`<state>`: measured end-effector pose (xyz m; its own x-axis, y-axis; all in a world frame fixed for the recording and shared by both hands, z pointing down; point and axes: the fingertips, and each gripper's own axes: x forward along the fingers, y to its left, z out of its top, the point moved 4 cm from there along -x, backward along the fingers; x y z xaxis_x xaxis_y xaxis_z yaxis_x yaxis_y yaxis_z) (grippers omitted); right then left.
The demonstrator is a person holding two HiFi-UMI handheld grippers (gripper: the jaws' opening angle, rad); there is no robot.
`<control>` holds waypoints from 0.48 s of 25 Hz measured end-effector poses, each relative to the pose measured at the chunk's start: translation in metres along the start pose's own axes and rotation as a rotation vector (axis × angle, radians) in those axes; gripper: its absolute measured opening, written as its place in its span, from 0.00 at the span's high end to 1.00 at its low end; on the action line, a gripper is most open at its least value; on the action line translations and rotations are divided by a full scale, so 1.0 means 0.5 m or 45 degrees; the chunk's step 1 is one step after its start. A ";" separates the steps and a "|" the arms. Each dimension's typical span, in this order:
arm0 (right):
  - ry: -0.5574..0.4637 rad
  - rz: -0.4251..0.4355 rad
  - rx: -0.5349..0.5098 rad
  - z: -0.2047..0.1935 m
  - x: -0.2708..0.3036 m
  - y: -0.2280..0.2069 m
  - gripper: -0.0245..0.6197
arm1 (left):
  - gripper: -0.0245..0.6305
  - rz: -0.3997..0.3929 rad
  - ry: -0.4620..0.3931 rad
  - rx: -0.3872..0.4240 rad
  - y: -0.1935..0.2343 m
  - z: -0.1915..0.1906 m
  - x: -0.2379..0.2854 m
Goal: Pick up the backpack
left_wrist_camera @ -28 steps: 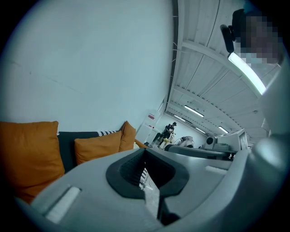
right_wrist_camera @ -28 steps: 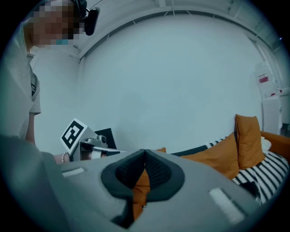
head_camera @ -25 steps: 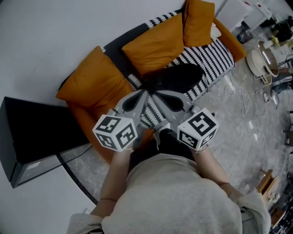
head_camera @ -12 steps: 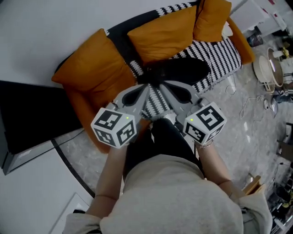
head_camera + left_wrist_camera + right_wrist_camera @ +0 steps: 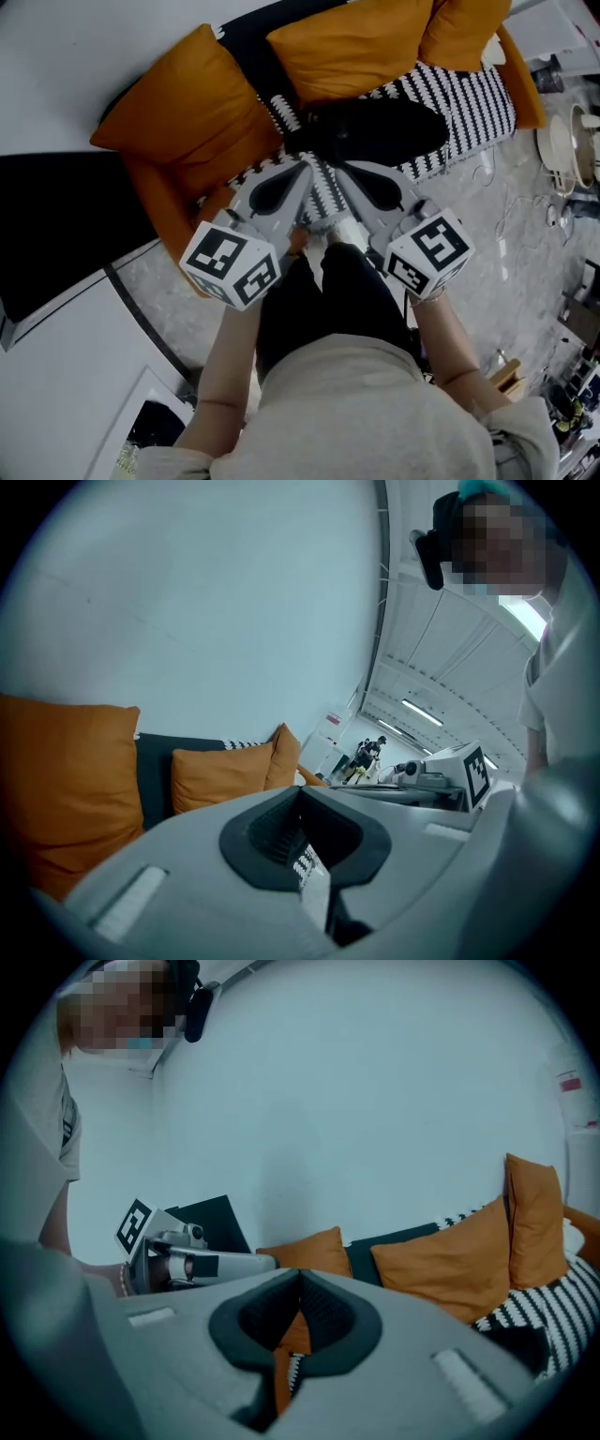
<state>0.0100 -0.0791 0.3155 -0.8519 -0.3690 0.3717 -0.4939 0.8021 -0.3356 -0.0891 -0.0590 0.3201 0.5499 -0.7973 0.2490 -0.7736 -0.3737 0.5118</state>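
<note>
The black backpack (image 5: pixel 375 131) lies on the sofa's black-and-white striped cover (image 5: pixel 459 103), in front of the orange cushions. Both grippers are held side by side just short of it, over the seat's front edge, with their tips angled toward each other. My left gripper (image 5: pixel 307 167) is shut with nothing between its jaws, and its tips meet in the left gripper view (image 5: pixel 300 791). My right gripper (image 5: pixel 339 169) is shut and empty as well (image 5: pixel 300 1274). In the right gripper view the backpack (image 5: pixel 525 1342) shows as a dark shape at the lower right, apart from the jaws.
Orange cushions (image 5: pixel 178 103) (image 5: pixel 347 42) line the sofa's back and left arm. A black cabinet (image 5: pixel 56 234) stands to the left of the sofa. Cables (image 5: pixel 511 202) and pots (image 5: pixel 562 141) lie on the marble floor at the right. The person's dark trouser legs (image 5: pixel 328 300) are below the grippers.
Both grippers have come down and moved closer to the sofa seat, still shut and empty. The sofa has slid up in the head view. The backpack has not moved.
</note>
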 end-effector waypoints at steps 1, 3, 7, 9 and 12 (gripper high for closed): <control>0.015 0.013 -0.003 -0.010 0.004 -0.005 0.96 | 0.95 -0.005 0.012 -0.003 0.004 -0.009 0.006; 0.048 0.043 -0.010 -0.030 0.013 -0.011 0.96 | 0.95 -0.011 0.028 0.004 0.013 -0.026 0.017; 0.076 0.058 -0.010 -0.065 0.034 -0.030 0.96 | 0.96 0.015 0.050 0.022 0.038 -0.061 0.033; 0.080 0.050 -0.009 -0.081 0.048 -0.047 0.96 | 0.95 0.037 0.050 0.013 0.052 -0.082 0.040; 0.098 0.035 -0.011 -0.117 0.071 -0.080 0.96 | 0.95 0.074 0.057 0.000 0.072 -0.119 0.054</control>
<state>0.0099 -0.0967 0.3929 -0.8490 -0.3095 0.4282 -0.4685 0.8157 -0.3393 -0.0837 -0.0658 0.3941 0.5175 -0.7957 0.3148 -0.8046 -0.3272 0.4955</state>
